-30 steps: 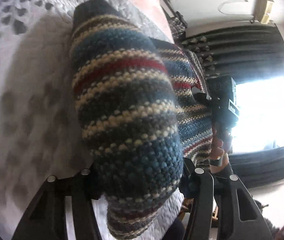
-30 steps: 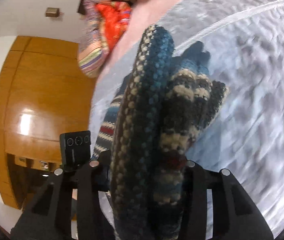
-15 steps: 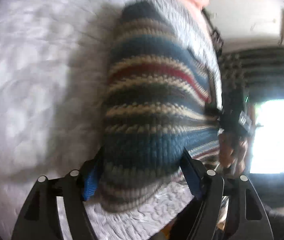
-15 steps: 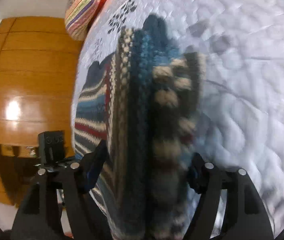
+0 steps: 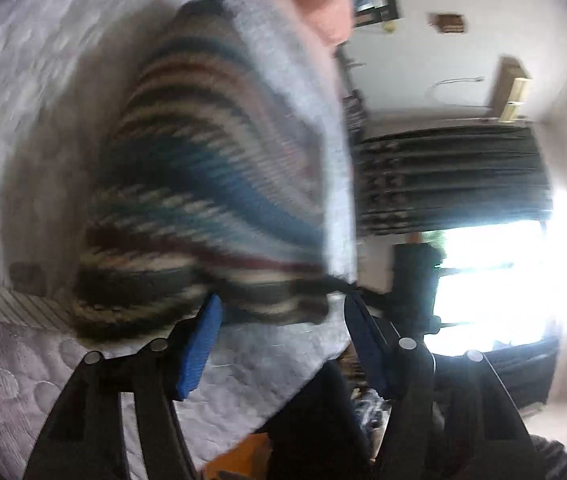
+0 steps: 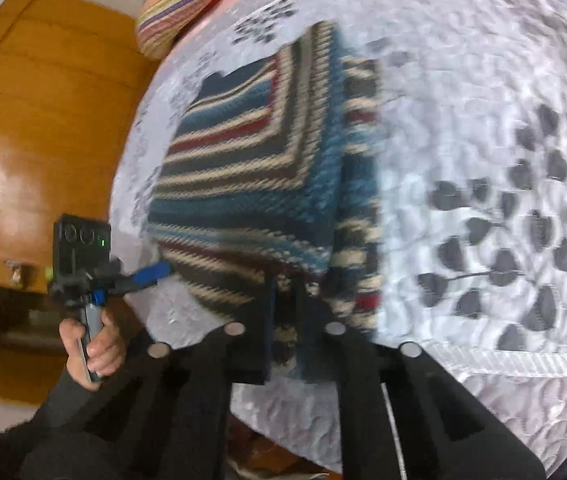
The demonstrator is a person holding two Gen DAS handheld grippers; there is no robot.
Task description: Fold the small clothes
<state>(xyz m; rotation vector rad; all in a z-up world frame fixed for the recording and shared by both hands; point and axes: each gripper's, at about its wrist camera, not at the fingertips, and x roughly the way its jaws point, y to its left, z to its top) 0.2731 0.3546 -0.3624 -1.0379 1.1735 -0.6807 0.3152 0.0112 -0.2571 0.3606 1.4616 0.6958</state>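
Right gripper (image 6: pixel 283 300) clamps the near edge of the striped knit sweater (image 6: pixel 259 168), folded flat on the quilted bedspread (image 6: pixel 483 120); left gripper (image 5: pixel 279 320) wide, released; fold looks nearly finished.

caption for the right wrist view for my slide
Right tongs pinch the near edge of a folded striped knit lying on a quilted bedspread.
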